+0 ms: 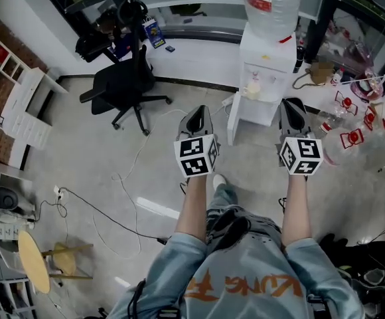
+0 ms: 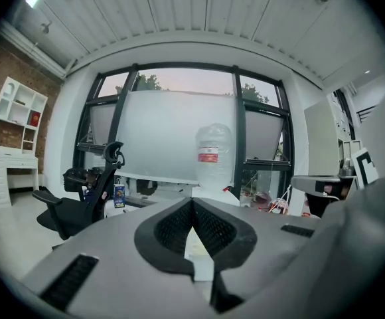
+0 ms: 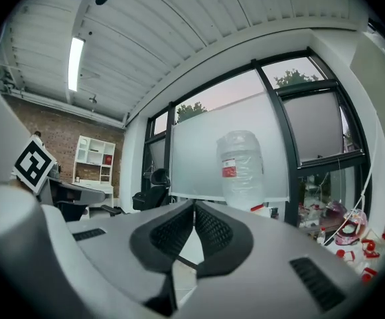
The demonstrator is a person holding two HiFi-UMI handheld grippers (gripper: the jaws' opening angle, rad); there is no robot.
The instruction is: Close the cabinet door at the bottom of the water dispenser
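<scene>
The white water dispenser with a clear bottle on top stands ahead of me on the floor. Its bottom cabinet door hangs open toward the left, edge-on to me. My left gripper is held just left of that door, apart from it, its jaws shut and empty. My right gripper hovers by the dispenser's right side, also shut on nothing. The left gripper looks level at the bottle. The right gripper sees the bottle slightly to its right.
A black office chair stands to the left of the dispenser. Cables trail over the floor on the left. Red and white items lie on the floor at the right. White shelves line the left wall.
</scene>
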